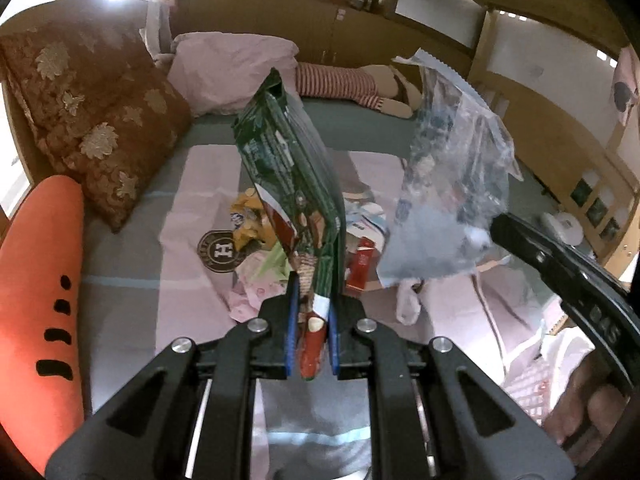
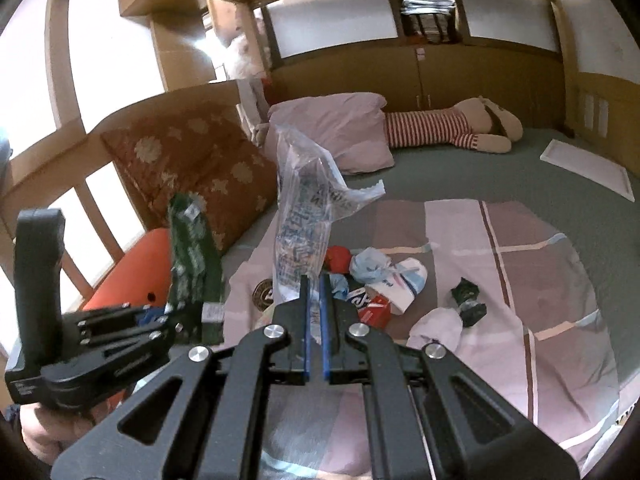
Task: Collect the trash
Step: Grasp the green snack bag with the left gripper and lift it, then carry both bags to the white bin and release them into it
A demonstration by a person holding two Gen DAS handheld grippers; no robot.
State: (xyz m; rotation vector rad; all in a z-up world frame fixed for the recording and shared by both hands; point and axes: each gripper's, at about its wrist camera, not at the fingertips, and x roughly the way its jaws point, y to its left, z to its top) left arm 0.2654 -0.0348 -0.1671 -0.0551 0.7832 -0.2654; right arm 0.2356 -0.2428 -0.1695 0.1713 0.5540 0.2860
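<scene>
While both tools hang above the bed (image 2: 460, 160), the left gripper (image 1: 314, 312) is clamped on the bottom end of a green snack wrapper (image 1: 292, 176) that stands up from its blue pads. Beside it, the right gripper (image 2: 315, 308) pinches a clear plastic bag (image 2: 304, 208), also lifted. Below them, more trash (image 2: 372, 280) lies in a small heap on the pink quilt (image 2: 520, 272), near a brown cushion (image 1: 92, 120).

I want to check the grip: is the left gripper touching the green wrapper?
Touching. In the left wrist view the left gripper is shut on the lower end of the green wrapper, both blue pads pressing it.
</scene>
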